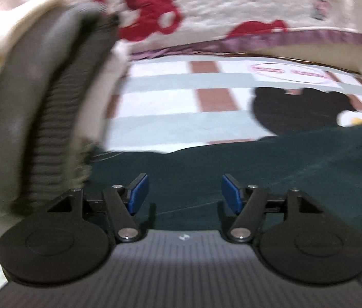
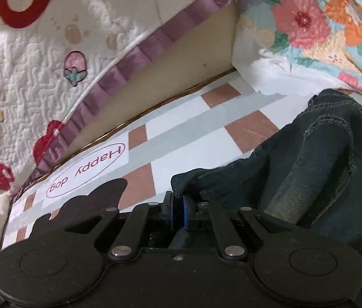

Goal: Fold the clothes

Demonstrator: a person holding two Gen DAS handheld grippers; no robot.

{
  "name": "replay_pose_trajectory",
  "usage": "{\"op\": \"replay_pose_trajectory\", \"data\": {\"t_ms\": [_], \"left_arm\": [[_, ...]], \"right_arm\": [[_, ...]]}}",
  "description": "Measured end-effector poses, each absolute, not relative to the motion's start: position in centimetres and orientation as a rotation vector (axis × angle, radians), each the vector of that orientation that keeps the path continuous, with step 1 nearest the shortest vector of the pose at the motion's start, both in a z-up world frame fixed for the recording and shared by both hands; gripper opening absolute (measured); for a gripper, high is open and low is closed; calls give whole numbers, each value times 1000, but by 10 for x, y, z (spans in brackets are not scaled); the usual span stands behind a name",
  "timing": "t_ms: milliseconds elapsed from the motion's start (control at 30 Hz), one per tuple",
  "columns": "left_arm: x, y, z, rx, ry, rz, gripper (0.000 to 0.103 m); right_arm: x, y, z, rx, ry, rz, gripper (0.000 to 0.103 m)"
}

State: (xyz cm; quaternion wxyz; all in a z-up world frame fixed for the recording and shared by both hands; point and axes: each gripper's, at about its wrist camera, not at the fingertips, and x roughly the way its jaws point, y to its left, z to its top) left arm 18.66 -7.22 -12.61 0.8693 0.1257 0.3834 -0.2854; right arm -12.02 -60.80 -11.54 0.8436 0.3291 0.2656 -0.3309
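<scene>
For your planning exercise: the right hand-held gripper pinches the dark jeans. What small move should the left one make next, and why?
Probably lower the left hand-held gripper and close it on the dark jeans: its jaws stand open just above the cloth, holding nothing.

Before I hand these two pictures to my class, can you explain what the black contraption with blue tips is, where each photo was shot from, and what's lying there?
Each is a hand-held claw with a camera mounted behind it, looking along its two blue-padded fingers. A person holds one in each hand to fold clothes. The left camera shows the left claw open above dark green fabric, gripping nothing. The right camera shows the right claw pinched on an edge of dark jeans. Both lie on a checked mat printed "Happy dog", beside a quilted bear-print cover.
</scene>
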Motion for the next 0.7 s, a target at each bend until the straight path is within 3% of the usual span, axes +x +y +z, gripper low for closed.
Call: {"op": "replay_pose_trajectory", "data": {"t_ms": [233,267,300,367,533,700], "left_arm": [[186,-3,-121,144,907,-458,58],[186,7,-125,102,937,-467,48],[187,18,-128,62,967,-476,28],[190,31,-135,-1,1007,-482,19],[191,28,-131,36,923,-451,25],[183,2,-129,250,800,-424,49]], "right_arm": [[-77,-559,-97,299,682,-655,20],[-75,-557,-95,290,679,-632,20],[-73,-555,-94,281,676,-609,20],[-69,-552,-92,259,674,-573,20],[-51,-531,-93,194,712,-438,20],[-30,-496,-100,131,751,-267,20]]}}
